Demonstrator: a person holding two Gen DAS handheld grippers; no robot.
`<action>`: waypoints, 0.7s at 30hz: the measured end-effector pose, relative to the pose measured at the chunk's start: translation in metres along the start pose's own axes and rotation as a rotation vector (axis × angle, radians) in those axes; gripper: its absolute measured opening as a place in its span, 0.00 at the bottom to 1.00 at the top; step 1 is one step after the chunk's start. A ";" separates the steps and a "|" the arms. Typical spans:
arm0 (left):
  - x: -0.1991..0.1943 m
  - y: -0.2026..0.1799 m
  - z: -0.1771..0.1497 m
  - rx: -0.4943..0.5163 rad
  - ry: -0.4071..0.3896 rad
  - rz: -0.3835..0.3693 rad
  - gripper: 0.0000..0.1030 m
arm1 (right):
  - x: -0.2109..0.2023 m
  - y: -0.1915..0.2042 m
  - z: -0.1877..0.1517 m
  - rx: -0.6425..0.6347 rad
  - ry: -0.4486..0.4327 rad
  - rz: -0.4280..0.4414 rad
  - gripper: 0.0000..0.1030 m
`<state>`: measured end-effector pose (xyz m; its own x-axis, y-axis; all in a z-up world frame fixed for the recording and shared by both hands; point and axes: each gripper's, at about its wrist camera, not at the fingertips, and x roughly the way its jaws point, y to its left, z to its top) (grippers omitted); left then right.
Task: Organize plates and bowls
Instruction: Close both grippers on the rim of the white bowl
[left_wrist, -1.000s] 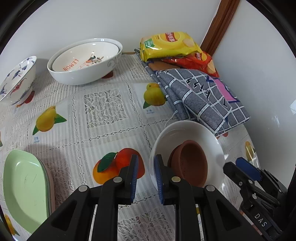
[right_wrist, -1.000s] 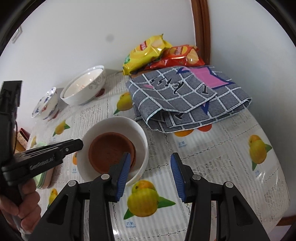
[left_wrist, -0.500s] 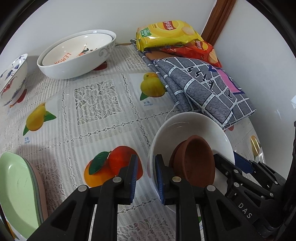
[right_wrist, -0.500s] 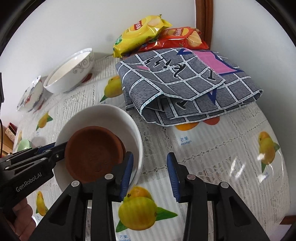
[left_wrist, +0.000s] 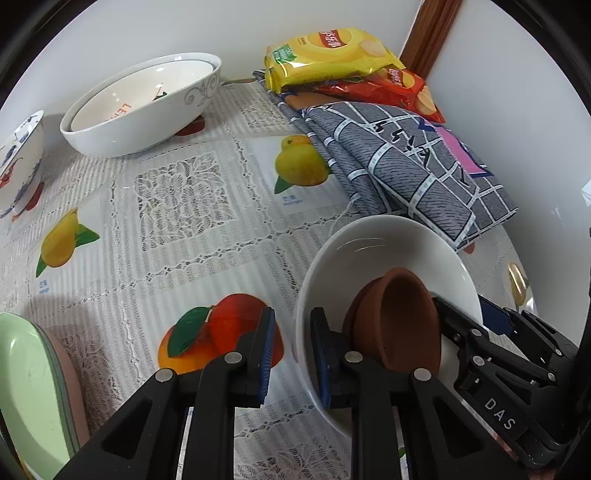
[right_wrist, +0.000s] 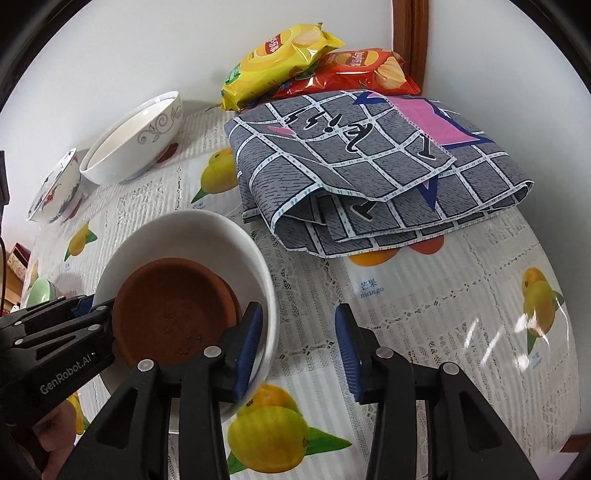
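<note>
Green plates (left_wrist: 26, 384) stacked at far left; nested large bowls (left_wrist: 144, 110) behind. Left gripper (left_wrist: 291, 354) straddled the white bowl (left_wrist: 388, 251) rim, jaws parted, presumably ready to clamp. Brown dish (right_wrist: 173, 314) sat inside. Right gripper (right_wrist: 299, 347) stood open astride the opposite rim, steadying.

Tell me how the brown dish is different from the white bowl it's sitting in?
The brown dish is dull reddish-brown like clay; the white bowl is shiny and plain white. The brown dish is smaller and shallower, fitting inside the white bowl with room to spare. The brown dish leans against one side, while the white bowl holds it. Both are round and hold no food.
</note>
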<state>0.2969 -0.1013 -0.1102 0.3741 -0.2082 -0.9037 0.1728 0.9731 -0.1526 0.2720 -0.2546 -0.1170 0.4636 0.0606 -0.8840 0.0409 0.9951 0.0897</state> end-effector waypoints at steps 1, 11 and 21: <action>0.000 0.000 0.000 -0.001 -0.001 0.002 0.18 | 0.001 0.000 0.001 0.000 -0.002 0.004 0.41; 0.000 0.000 0.000 -0.005 0.003 -0.003 0.16 | 0.001 -0.002 0.002 -0.005 -0.003 0.017 0.45; 0.002 0.001 -0.002 -0.030 0.008 -0.021 0.15 | 0.005 -0.016 -0.003 0.104 -0.026 0.100 0.46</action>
<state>0.2957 -0.1004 -0.1130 0.3638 -0.2275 -0.9033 0.1531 0.9711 -0.1829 0.2714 -0.2703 -0.1240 0.4926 0.1553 -0.8563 0.0842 0.9708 0.2245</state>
